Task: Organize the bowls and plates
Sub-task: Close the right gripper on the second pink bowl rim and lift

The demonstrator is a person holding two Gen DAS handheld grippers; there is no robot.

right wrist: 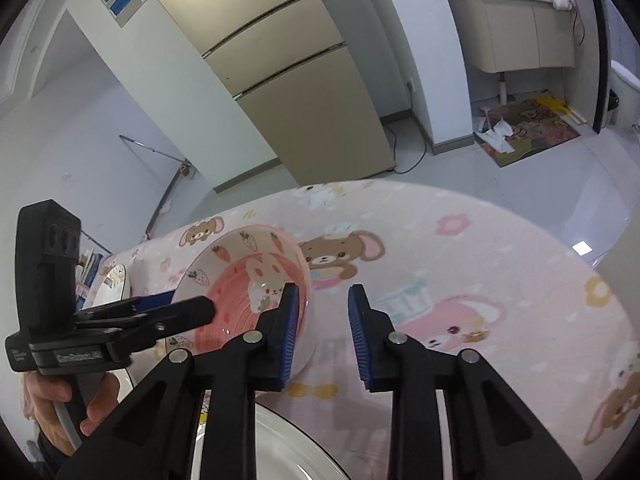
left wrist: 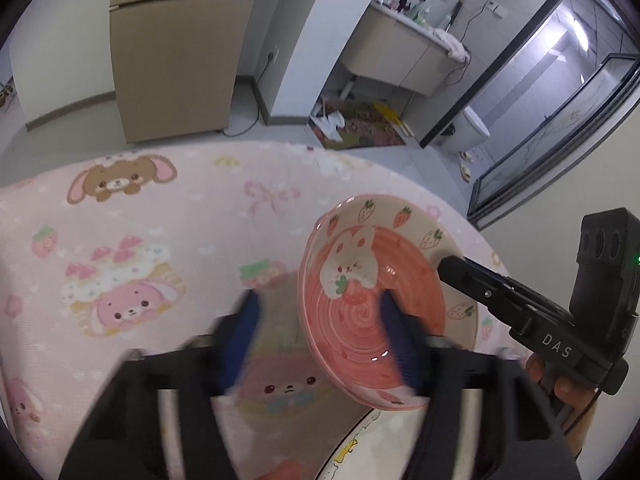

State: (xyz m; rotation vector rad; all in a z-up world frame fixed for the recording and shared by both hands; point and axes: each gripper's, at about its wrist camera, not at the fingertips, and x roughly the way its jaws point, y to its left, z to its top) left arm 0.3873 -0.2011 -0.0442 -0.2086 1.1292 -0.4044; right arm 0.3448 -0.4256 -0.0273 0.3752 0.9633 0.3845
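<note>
A pink bowl (left wrist: 360,312) with a rabbit and strawberry print sits on the pink cartoon tablecloth (left wrist: 160,220). My left gripper (left wrist: 320,340) straddles its left rim, with one blue pad inside the bowl and the other outside. A gap shows between the outer pad and the wall, so the gripper is open. My right gripper (right wrist: 324,328) straddles the bowl's (right wrist: 240,292) opposite rim. Its inner pad lies against the inside wall and its outer pad stands apart, so it is open too. Each view shows the other gripper: the right gripper (left wrist: 448,270) and the left gripper (right wrist: 188,306), each with a fingertip in the bowl.
A white plate (right wrist: 280,452) lies at the table's near edge, just below the bowl. Another white plate (right wrist: 114,284) sits far left beside some books. Beyond the round table's far edge are a beige fridge (right wrist: 304,100), a floor mat (right wrist: 532,128) and a glass door (left wrist: 540,80).
</note>
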